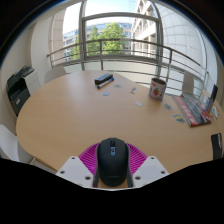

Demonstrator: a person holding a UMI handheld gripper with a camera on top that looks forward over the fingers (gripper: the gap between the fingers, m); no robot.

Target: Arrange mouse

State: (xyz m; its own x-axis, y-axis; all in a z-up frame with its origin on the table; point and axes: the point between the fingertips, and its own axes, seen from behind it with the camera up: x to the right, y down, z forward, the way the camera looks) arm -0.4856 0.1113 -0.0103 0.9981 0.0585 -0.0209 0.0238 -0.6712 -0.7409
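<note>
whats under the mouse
The black mouse sits between the gripper fingers, whose magenta pads show at either side. The wooden table lies beyond it. What is directly beneath the mouse is hidden by its own body.

A round wooden table [70,115] bears a dark box [104,78], a can [157,88] (upright) and papers [193,110].

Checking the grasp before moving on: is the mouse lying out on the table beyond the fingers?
No, the mouse sits between the gripper fingers, against their pink pads, not farther out on the table.
</note>
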